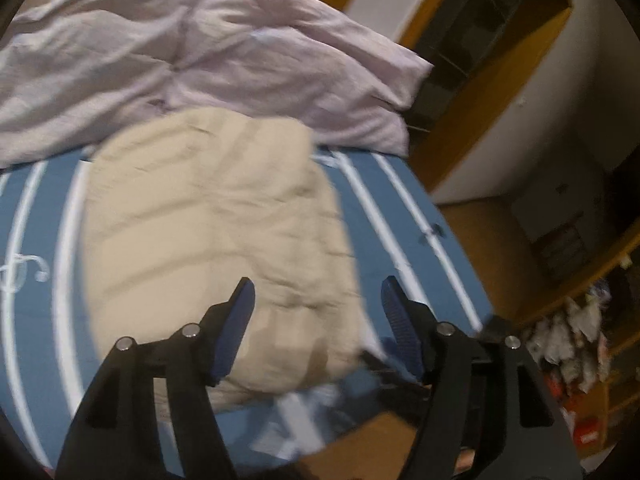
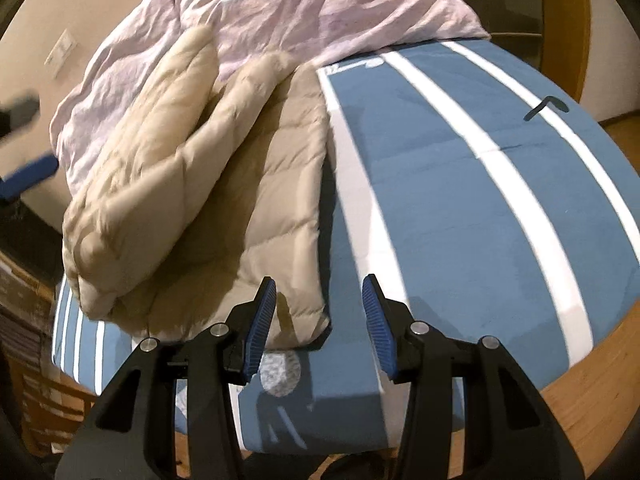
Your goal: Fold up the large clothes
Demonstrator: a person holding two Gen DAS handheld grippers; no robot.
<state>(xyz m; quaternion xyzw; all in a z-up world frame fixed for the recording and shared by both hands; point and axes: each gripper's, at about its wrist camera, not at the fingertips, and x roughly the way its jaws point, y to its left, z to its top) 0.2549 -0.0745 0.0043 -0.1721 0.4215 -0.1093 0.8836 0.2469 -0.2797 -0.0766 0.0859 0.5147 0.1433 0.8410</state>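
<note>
On the bed [image 2: 460, 168], the blue-and-white striped one, the beige jacket [image 2: 224, 216] lies partly folded: in the right wrist view one side is doubled over the body in a thick puffy roll, and the flat quilted panel under it reaches toward the near edge of the bed. In the left wrist view the jacket [image 1: 216, 232] reads as a rough compact block, blurred, so fold lines are hard to call. Behind the jacket, at the far end of the bed, sits a crumpled lilac duvet [image 2: 304, 12], touching the jacket's far edge; it looks unfolded. Left gripper [image 1: 318, 304] hovers over the near end of the jacket, jaws spread wide, nothing between them, pads clear of the cloth. Right gripper [image 2: 318, 308] hangs over the near right corner of the jacket, jaws apart, not pinching anything; fabric is below them, not in them. My read: first fold on the jacket is in, both grippers released. Left to do: likely one more fold to square it up and flatten the roll, which sits lopsided. Whether the duvet counts as part of the job I can't tell. Call it roughly midway on the jacket.
</note>
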